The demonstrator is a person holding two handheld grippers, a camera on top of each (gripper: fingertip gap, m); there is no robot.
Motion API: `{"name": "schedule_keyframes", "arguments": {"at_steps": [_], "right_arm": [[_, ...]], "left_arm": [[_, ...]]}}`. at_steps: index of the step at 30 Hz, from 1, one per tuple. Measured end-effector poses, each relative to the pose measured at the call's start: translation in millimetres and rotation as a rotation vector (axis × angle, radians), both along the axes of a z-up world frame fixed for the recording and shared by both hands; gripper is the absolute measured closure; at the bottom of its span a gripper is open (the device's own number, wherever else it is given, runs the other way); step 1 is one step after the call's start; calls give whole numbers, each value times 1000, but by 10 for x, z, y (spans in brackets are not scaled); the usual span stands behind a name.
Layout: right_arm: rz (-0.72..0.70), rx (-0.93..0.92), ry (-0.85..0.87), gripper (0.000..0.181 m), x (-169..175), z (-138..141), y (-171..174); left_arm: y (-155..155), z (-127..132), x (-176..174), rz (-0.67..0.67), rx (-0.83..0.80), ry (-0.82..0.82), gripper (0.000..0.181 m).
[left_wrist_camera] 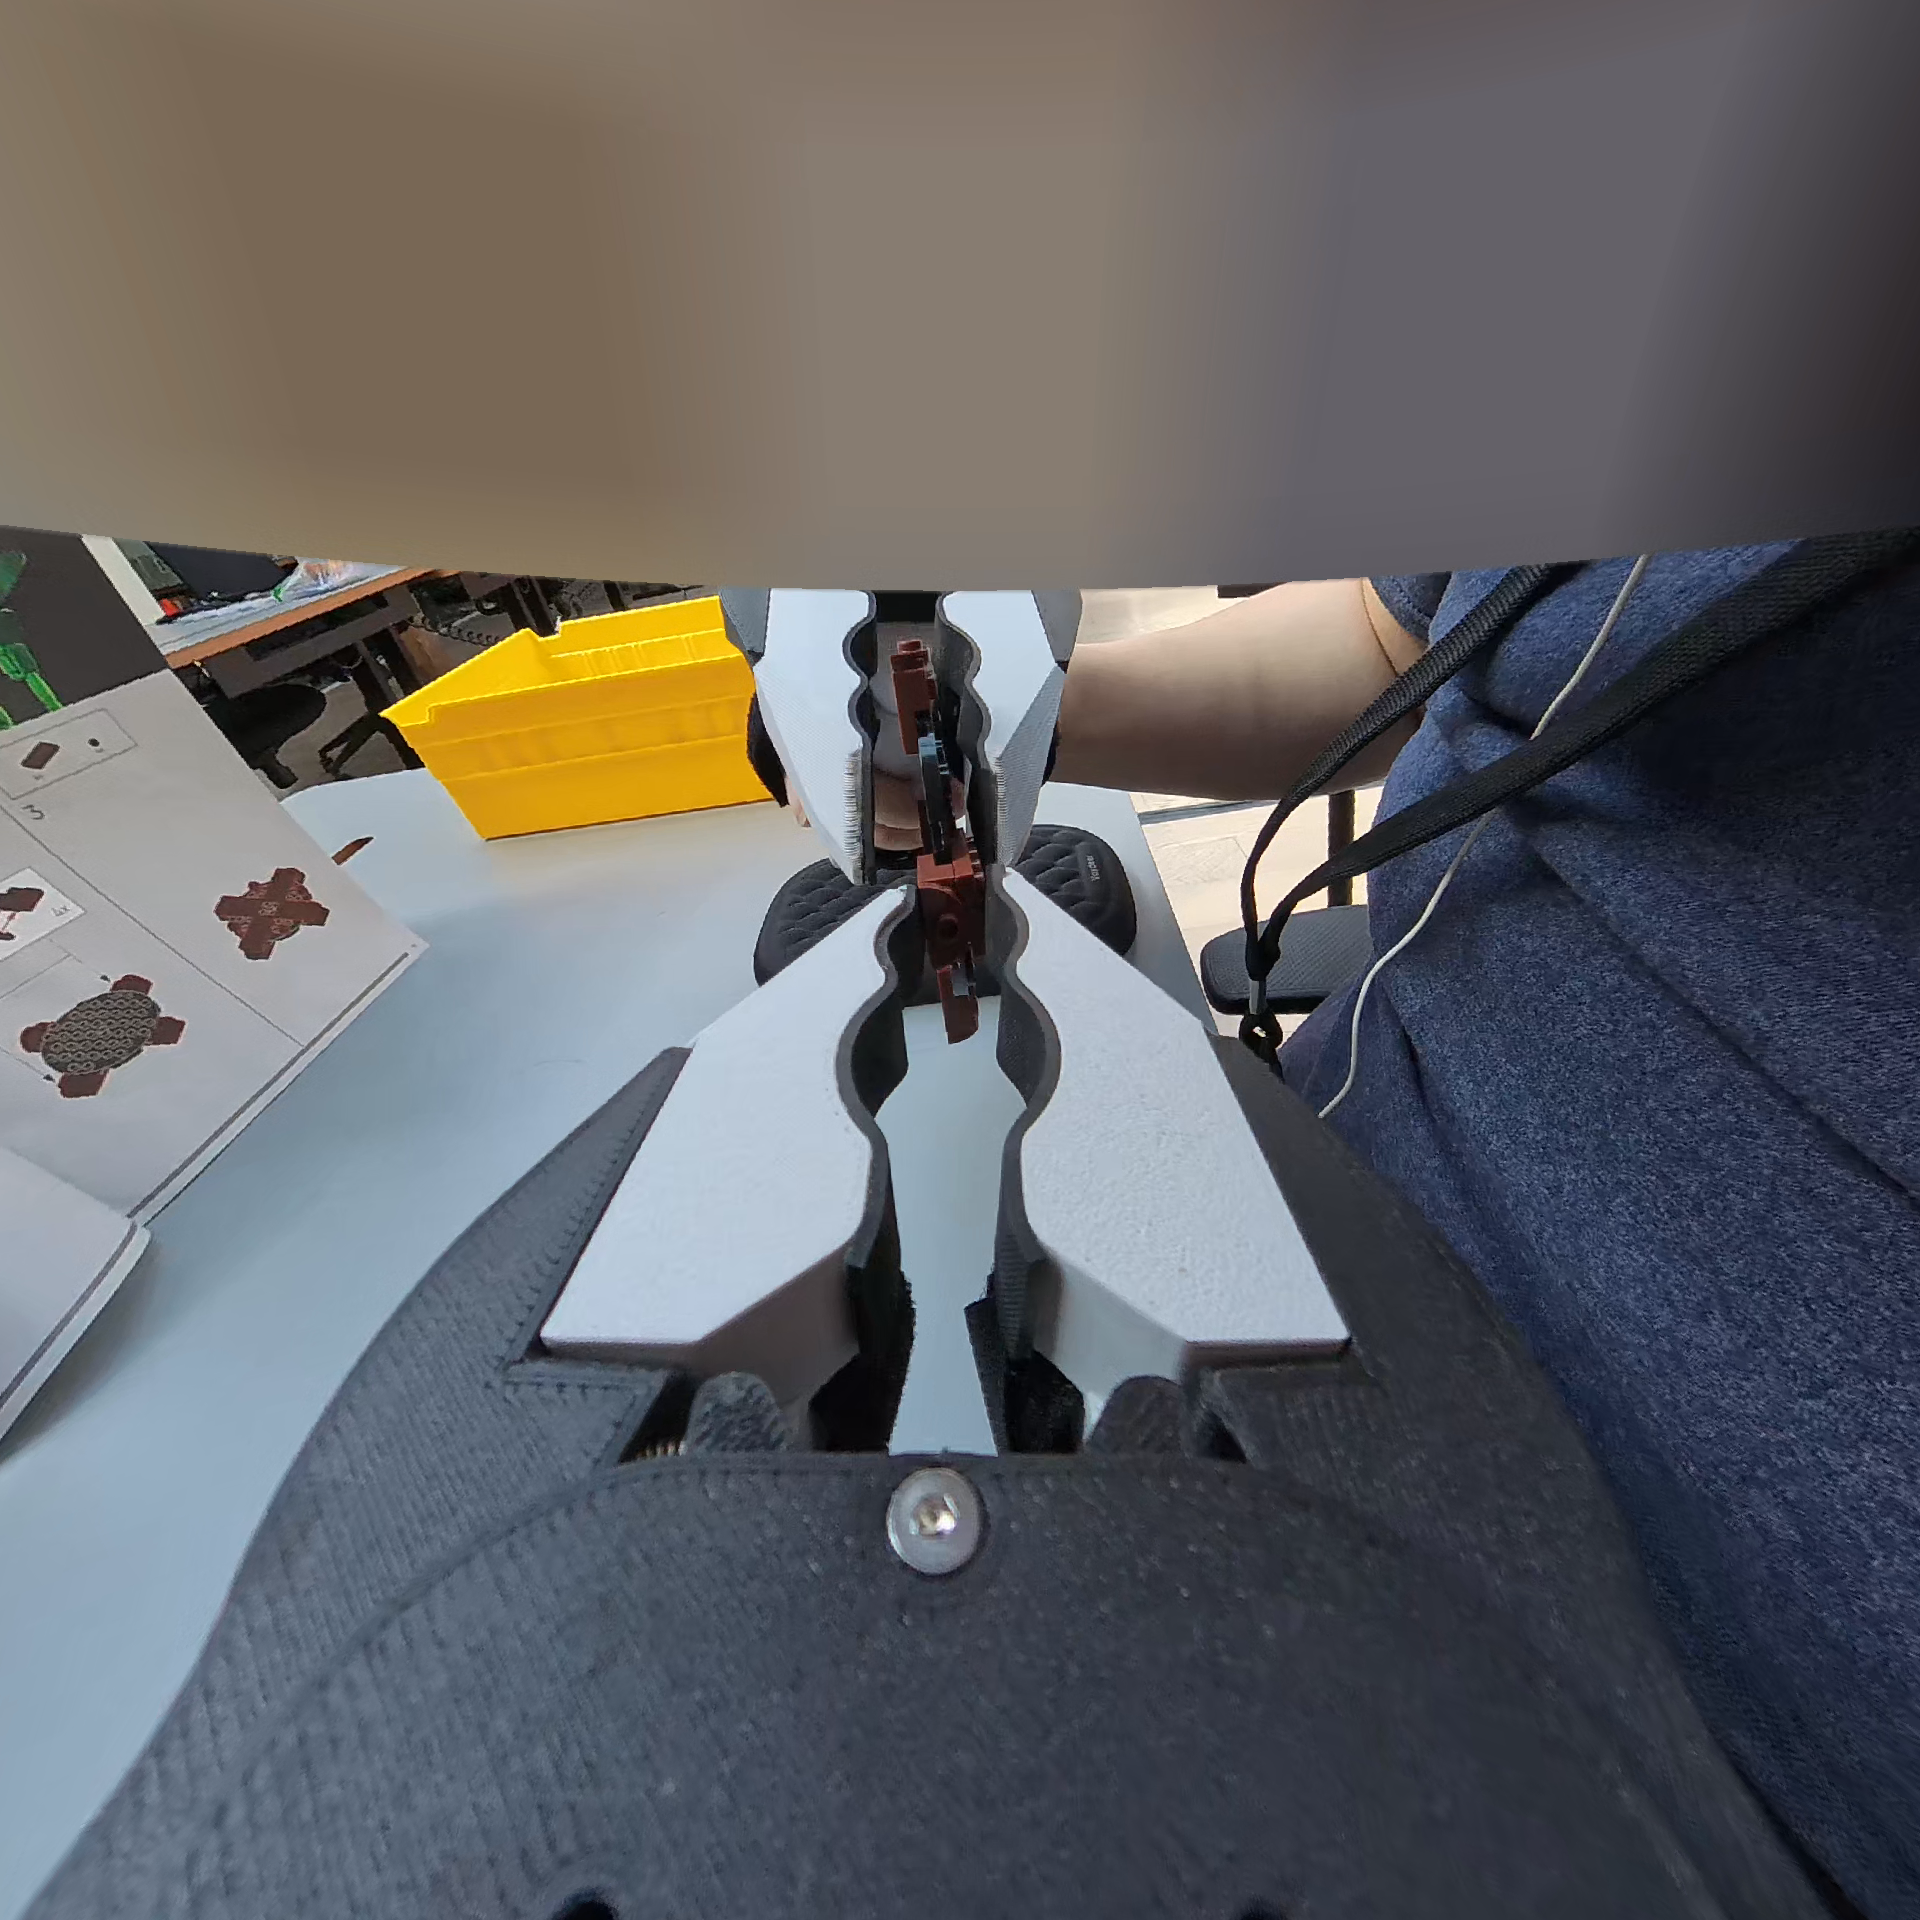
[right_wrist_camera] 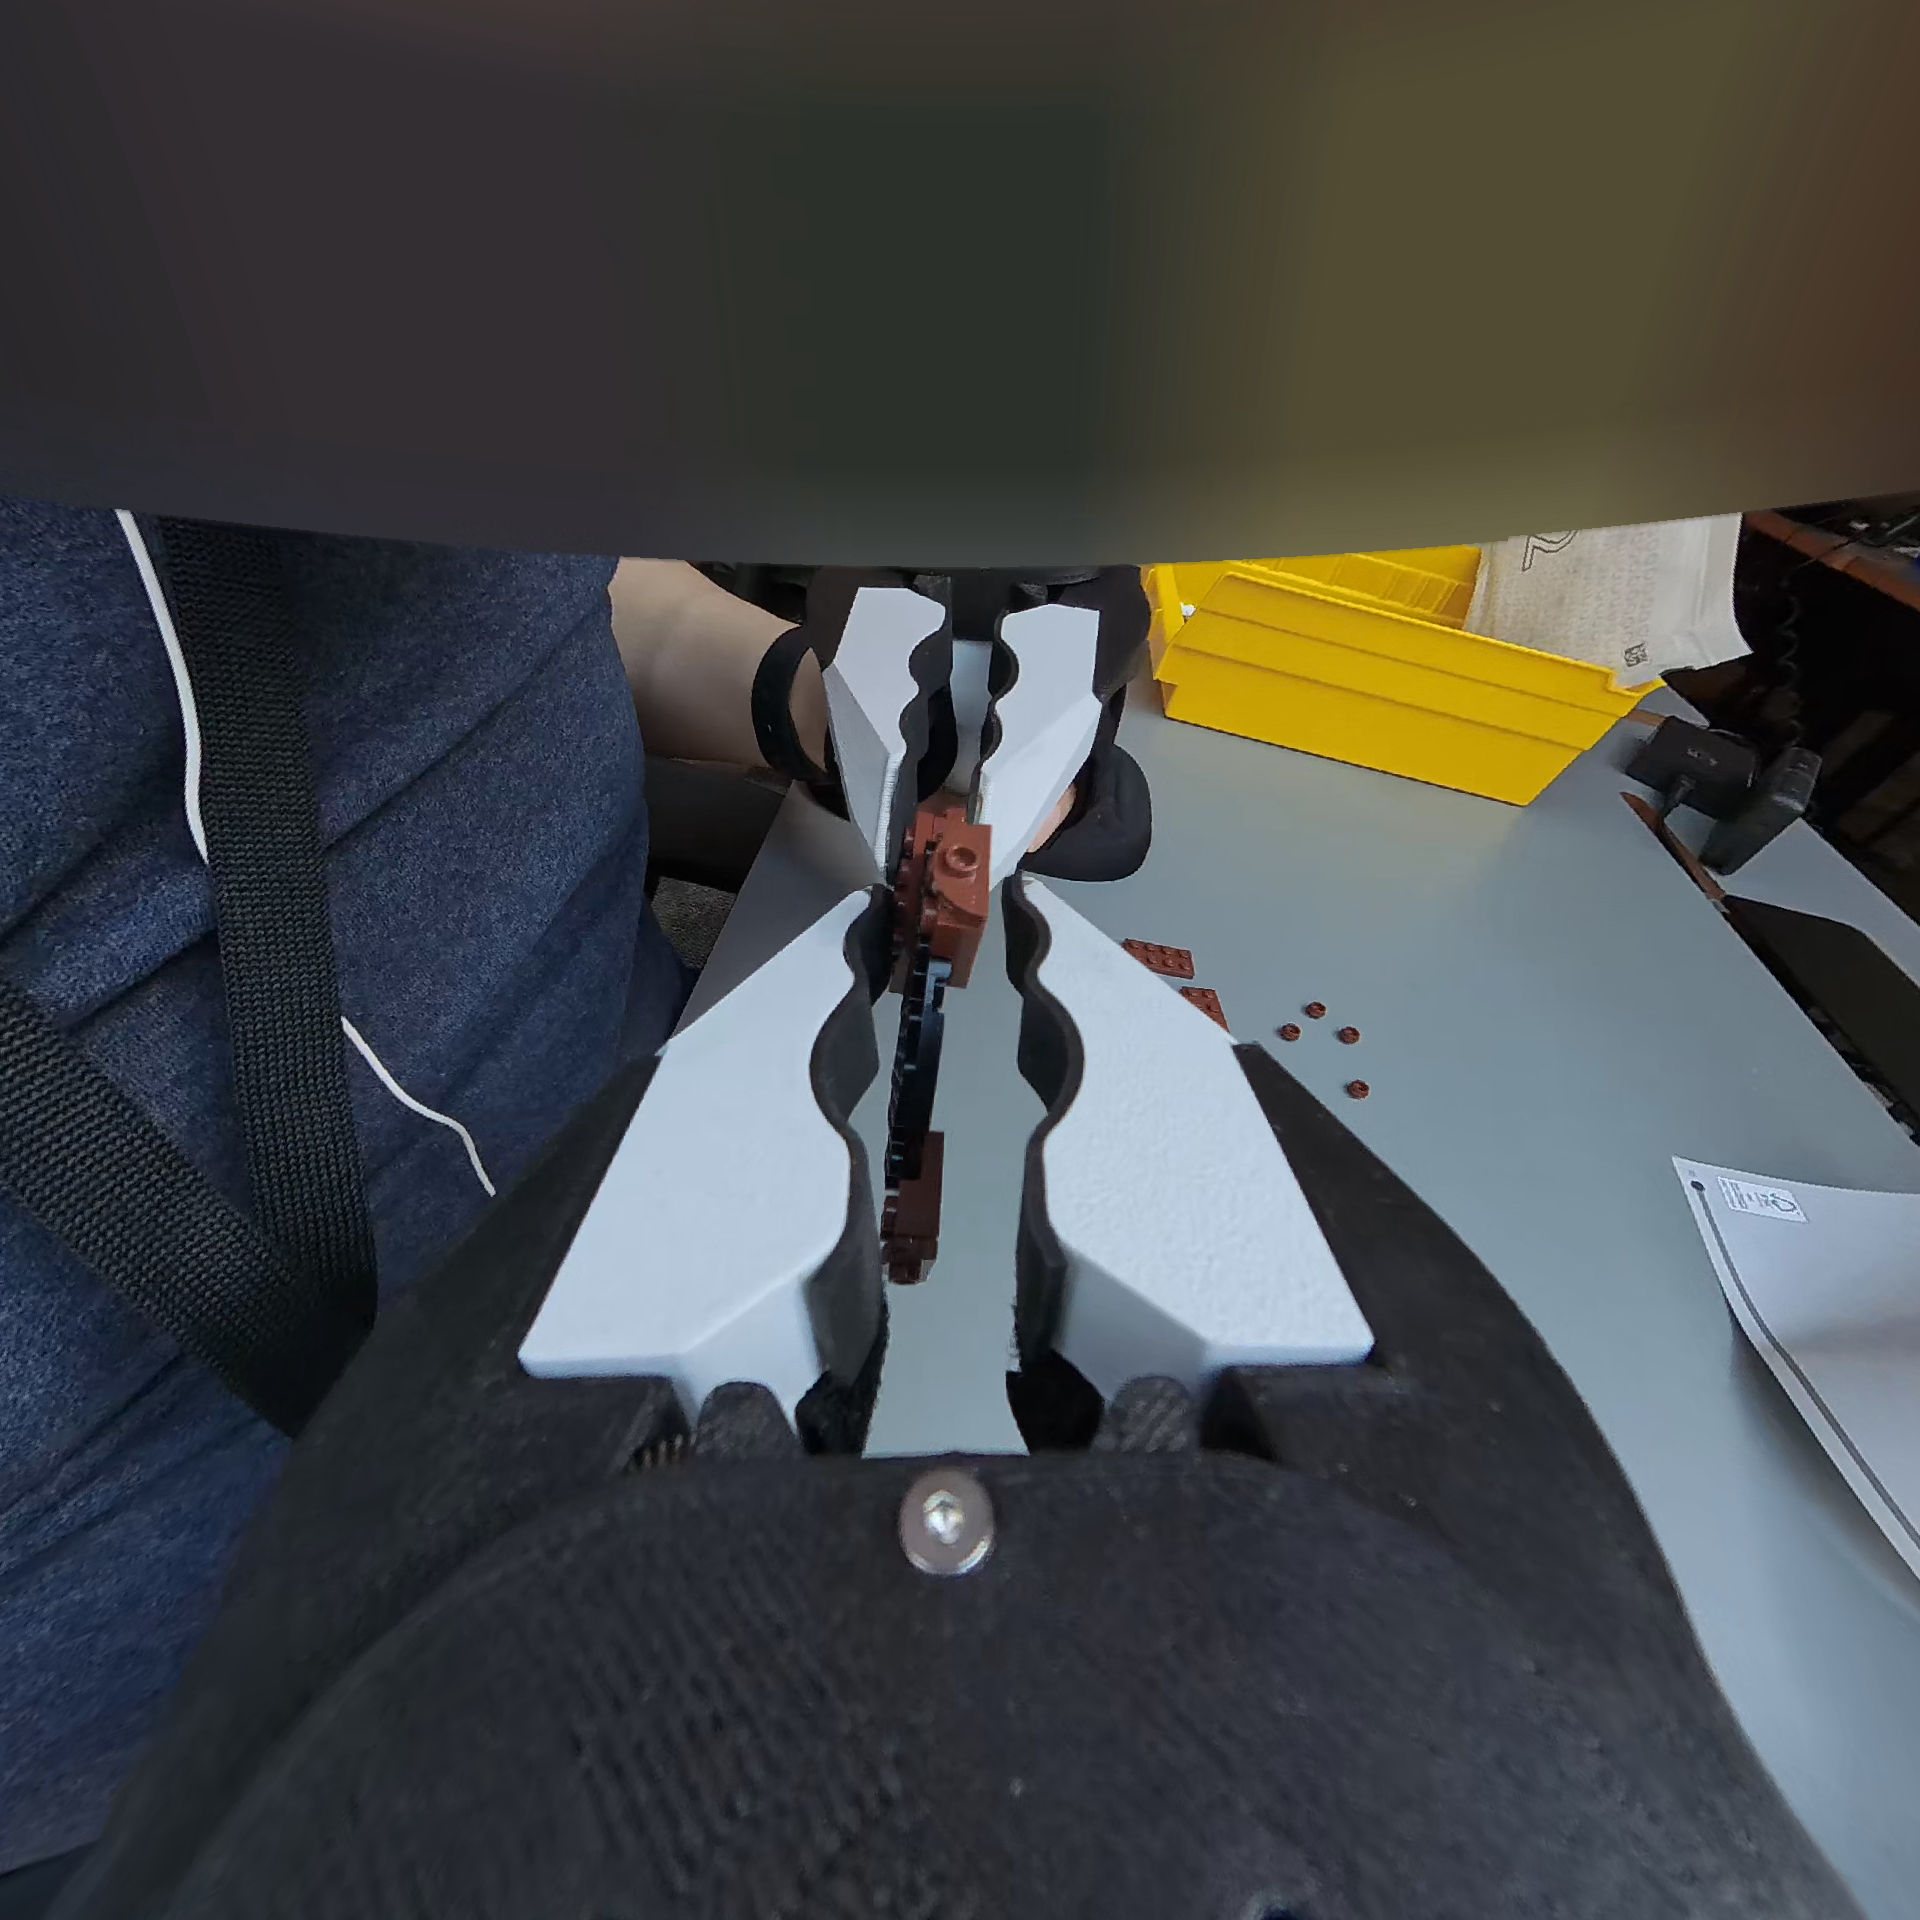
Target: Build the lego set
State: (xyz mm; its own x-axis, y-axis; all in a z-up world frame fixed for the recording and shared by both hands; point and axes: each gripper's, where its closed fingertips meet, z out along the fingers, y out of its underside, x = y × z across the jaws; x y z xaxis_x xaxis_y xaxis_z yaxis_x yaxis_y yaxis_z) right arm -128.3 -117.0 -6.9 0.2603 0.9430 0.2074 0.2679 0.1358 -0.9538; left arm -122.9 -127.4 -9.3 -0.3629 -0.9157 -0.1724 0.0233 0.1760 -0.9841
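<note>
**Left wrist view: both grippers pinch one small lego build in mid-air**

Left wrist view shows the left gripper (left_wrist_camera: 951,914) with its jaws closed on the brown end of the build (left_wrist_camera: 948,831), a thin plate assembly of brown and black pieces held edge-on above the worktop (left_wrist_camera: 520,1039). At 12 o'clock the right gripper (left_wrist_camera: 920,852) meets it nose to nose, its jaws also clamped on the same build.

In the right wrist view the right gripper (right_wrist_camera: 940,894) grips the plate stack near its tips, and the black part runs back between the jaws toward 6 o'clock. A brown studded brick sits at the far end, where the left gripper (right_wrist_camera: 935,831) takes it.

My judgement: the build is very light, stiff but easily popped apart, and smooth-sided. Hold it flat across the plate faces, near joints, with modest squeeze; twisting could split it.

Loose brown plates (right_wrist_camera: 1158,956) and round studs (right_wrist_camera: 1320,1029) lie at 3 o'clock; a yellow bin (right_wrist_camera: 1371,675) stands at 1 o'clock. An instruction sheet (left_wrist_camera: 156,935) leans at 9 o'clock.
</note>
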Motion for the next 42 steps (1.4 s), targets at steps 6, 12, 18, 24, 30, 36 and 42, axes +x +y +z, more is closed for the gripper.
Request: {"name": "schedule_keyframes", "arguments": {"at_steps": [6,12,18,24,30,36,42], "right_arm": [[17,-44,32,169,-22,16,10],[12,-81,29,169,-23,4,41],[-11,-118,12,170,-9,-25,79],[4,-178,32,170,3,-52,68],[11,-178,37,170,-6,-44,78],[4,-197,33,165,25,-26,100],[8,-204,-26,166,40,-100,72]], "left_arm": [[40,7,15,-10,-86,-26,172],[68,7,10,-8,-113,-46,172],[102,-11,23,4,-139,-38,172],[91,-36,35,3,-155,-23,172],[102,-31,28,7,-149,-25,172],[108,-1,45,8,-154,-43,172],[120,39,45,0,-201,-69,172]]}}
